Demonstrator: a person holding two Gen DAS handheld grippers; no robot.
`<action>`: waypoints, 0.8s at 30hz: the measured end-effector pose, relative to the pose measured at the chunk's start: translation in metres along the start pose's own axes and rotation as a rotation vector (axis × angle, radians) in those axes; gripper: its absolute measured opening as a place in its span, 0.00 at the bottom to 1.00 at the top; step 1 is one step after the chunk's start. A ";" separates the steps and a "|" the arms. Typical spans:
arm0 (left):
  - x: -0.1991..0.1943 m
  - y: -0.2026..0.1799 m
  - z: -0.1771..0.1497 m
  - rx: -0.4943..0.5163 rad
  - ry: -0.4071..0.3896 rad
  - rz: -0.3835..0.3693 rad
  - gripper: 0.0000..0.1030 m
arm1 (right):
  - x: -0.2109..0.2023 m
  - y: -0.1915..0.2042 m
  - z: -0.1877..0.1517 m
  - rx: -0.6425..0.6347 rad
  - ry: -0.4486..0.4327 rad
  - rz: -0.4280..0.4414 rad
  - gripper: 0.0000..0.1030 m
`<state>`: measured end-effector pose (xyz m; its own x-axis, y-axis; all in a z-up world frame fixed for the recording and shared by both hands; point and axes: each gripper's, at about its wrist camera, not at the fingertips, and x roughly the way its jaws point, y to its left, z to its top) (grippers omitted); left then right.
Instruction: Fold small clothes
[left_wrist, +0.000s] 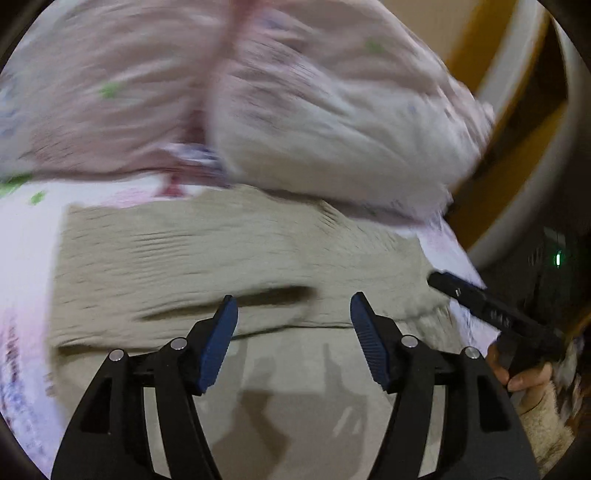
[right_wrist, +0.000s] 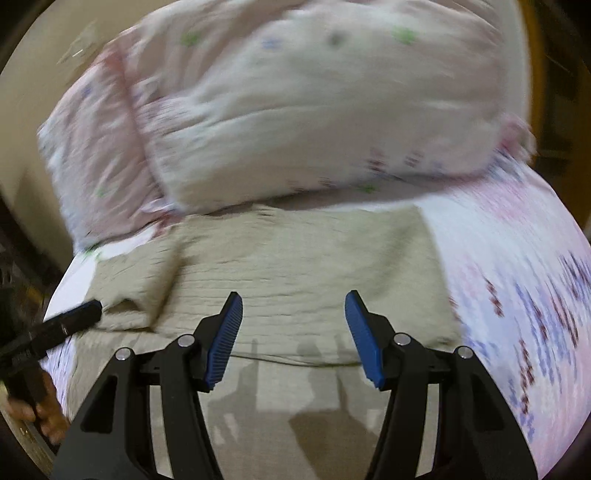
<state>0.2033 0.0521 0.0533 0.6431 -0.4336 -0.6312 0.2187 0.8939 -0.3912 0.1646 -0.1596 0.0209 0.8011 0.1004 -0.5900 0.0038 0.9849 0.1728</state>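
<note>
Left wrist view, left hand-held gripper (left_wrist: 293, 306) jaws apart w/ nothing between, over beige garment (left_wrist: 221, 251), right hand-held gripper (right_wrist: 293, 304) likewise

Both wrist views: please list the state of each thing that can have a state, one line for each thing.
left gripper: open, nothing between its fingers, above the garment.
right gripper: open, holding nothing, above the garment.
beige garment: lying on the bed, partly folded, one layer edge across its near part, left corner bunched.
pillow: lying on the bed behind the garment.
floral bedsheet: spread under the garment.
</note>
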 end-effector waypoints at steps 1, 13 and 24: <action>-0.010 0.022 0.003 -0.055 -0.016 0.011 0.62 | 0.002 0.011 0.002 -0.037 -0.002 0.018 0.56; -0.011 0.134 -0.019 -0.389 0.030 0.006 0.52 | 0.073 0.193 -0.019 -0.725 0.011 0.060 0.33; -0.012 0.140 -0.021 -0.401 0.025 -0.015 0.52 | 0.090 0.208 -0.044 -0.872 0.000 -0.013 0.32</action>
<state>0.2108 0.1806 -0.0077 0.6228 -0.4530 -0.6378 -0.0796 0.7744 -0.6277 0.2110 0.0609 -0.0310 0.8040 0.0887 -0.5880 -0.4470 0.7423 -0.4992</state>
